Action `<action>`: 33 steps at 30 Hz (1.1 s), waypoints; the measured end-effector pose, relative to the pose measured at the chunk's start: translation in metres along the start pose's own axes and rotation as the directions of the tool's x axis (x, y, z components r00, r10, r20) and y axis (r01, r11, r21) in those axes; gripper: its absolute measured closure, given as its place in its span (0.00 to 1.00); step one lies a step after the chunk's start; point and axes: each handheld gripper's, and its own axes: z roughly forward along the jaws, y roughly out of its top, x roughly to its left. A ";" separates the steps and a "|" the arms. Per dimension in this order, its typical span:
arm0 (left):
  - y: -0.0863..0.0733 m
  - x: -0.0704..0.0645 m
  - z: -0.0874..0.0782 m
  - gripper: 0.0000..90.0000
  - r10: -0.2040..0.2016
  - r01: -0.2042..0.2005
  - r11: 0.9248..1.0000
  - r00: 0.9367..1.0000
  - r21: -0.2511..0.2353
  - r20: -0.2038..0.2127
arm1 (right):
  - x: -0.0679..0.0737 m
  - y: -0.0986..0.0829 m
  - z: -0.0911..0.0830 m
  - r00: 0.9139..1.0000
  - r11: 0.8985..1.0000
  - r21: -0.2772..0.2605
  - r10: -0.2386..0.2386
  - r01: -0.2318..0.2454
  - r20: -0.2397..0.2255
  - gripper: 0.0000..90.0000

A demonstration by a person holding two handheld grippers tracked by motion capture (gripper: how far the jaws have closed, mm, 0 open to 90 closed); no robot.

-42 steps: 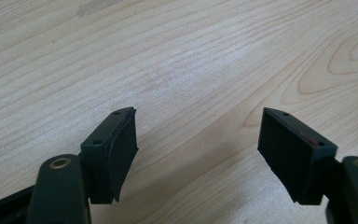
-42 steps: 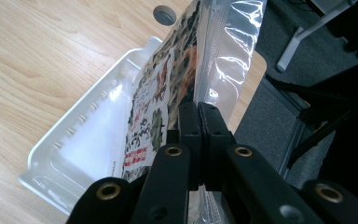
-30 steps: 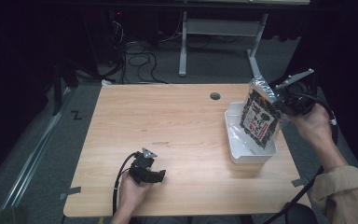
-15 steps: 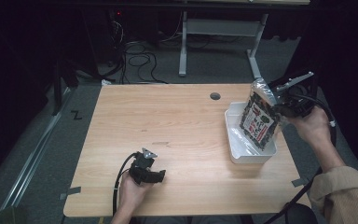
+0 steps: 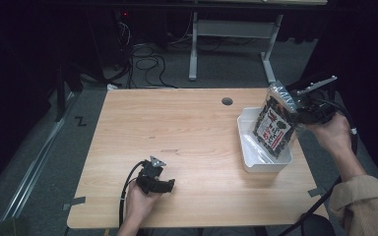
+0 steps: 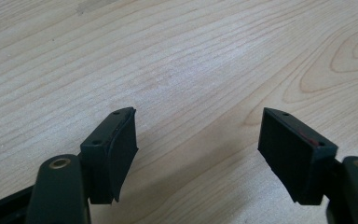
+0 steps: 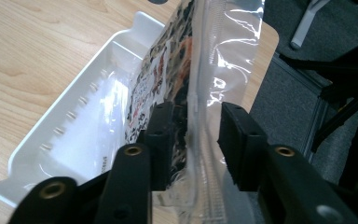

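My right gripper [image 5: 298,109] pinches a snack bag [image 5: 274,126] above the white tray [image 5: 246,147]; my left gripper [image 5: 153,178] rests spread on the table [image 5: 187,128].

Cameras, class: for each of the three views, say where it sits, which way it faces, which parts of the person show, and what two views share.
High view: above the person's side, facing forward and down on the table; both forearms, left gripper and right gripper show.
Left gripper view: on the left gripper, facing down at bare wood; its two open jaws show.
Right gripper view: on the right gripper, facing the snack bag between its jaws, over the white tray.
Shared: high and right gripper views both show bag and tray.
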 end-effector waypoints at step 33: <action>0.000 -0.001 0.000 0.31 0.001 -0.001 1.000 1.000 0.000 0.002 | -0.013 -0.009 -0.006 0.998 0.998 -0.028 0.062 -0.062 0.025 0.56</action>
